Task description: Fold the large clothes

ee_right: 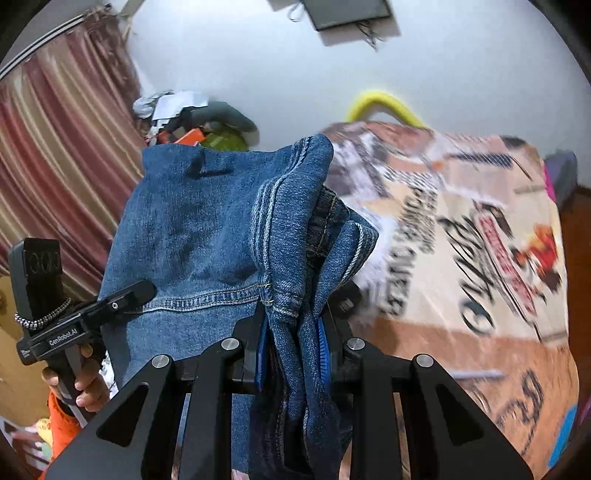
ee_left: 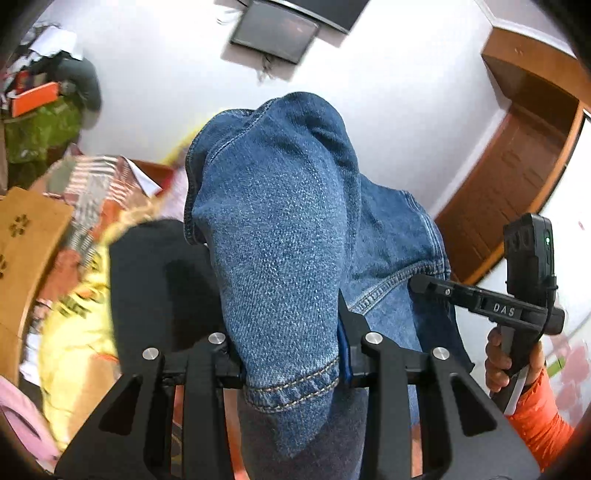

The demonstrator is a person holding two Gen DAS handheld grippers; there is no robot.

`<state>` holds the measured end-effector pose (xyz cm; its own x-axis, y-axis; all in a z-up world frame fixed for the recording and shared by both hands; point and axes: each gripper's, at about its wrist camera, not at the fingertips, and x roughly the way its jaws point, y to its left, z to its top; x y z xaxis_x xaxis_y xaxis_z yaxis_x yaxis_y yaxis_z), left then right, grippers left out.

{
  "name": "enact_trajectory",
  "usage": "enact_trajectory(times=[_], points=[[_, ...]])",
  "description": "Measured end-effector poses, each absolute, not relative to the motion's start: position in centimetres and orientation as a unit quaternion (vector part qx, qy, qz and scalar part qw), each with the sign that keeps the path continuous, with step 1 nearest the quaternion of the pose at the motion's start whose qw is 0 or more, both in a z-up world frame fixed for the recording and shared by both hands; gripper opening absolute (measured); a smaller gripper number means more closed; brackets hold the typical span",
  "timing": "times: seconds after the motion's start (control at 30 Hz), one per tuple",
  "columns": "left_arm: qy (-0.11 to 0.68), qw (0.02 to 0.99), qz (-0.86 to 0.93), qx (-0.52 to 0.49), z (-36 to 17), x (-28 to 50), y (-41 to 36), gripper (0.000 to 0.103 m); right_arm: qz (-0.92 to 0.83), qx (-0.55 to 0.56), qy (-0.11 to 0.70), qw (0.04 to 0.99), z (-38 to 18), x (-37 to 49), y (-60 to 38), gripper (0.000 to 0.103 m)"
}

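Note:
A pair of blue denim jeans (ee_left: 280, 240) hangs in the air between both grippers. My left gripper (ee_left: 291, 354) is shut on a hemmed edge of the jeans, and cloth drapes over its fingers. My right gripper (ee_right: 291, 343) is shut on a bunched fold of the jeans (ee_right: 207, 229), with blue pads pressed against the cloth. The right gripper also shows in the left wrist view (ee_left: 428, 282), clamped on the denim. The left gripper also shows in the right wrist view (ee_right: 144, 290), at the jeans' stitched hem.
A bed with a printed blanket (ee_right: 461, 240) lies below and to the right. Yellow clothing (ee_left: 74, 332) and a pile of clutter (ee_left: 48, 110) sit to the left. A striped curtain (ee_right: 55, 166), a wall screen (ee_left: 273, 33) and a wooden door (ee_left: 517, 166) surround the room.

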<state>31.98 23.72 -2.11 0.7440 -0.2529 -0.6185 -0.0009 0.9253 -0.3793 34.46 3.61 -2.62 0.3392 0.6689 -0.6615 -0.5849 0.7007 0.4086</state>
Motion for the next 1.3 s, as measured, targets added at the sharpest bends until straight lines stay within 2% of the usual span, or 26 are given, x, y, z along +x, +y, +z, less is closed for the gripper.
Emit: enact_trajectory(times=[0.23,0.5,0.57,0.63,0.7,0.77,0.83,0.9,1.0,1.3], points=[[0.364,0.909,-0.037,-0.199,-3.6,36.7,31.6,0.035,0.396,0.055,0.435,0.807,-5.2,37.6,10.7,0.02],[0.44,0.869,0.021,-0.225,-13.4,42.2,36.8,0.036,0.37,0.041,0.501,0.782,-15.1,41.7,17.2,0.02],[0.467,0.858,0.039,-0.211,-17.1,43.3,37.6,0.042,0.353,0.03,0.515,0.781,-17.8,42.5,18.1,0.02],[0.46,0.866,0.042,-0.194,-18.2,43.2,37.8,0.048,0.343,0.02,0.522,0.781,-20.0,42.8,18.6,0.021],[0.454,0.87,0.035,-0.19,-18.4,43.0,37.7,0.049,0.344,0.01,0.515,0.785,-20.4,42.5,18.5,0.022],[0.456,0.87,0.042,-0.183,-18.5,42.9,37.6,0.055,0.349,-0.007,0.502,0.791,-20.1,42.0,18.2,0.024],[0.46,0.867,0.051,-0.184,-18.6,42.6,37.4,0.061,0.347,-0.032,0.493,0.797,-19.7,40.9,18.0,0.032],[0.462,0.864,0.058,-0.191,-18.9,42.2,37.5,0.062,0.338,-0.053,0.485,0.805,-19.4,39.7,17.4,0.036],[0.461,0.861,0.069,-0.201,-18.6,40.5,36.8,0.066,0.328,-0.094,0.482,0.807,-19.6,38.0,17.0,0.052],[0.459,0.865,0.107,-0.172,-17.1,33.9,33.7,0.068,0.335,-0.091,0.489,0.8,-19.7,32.8,13.3,0.053]])
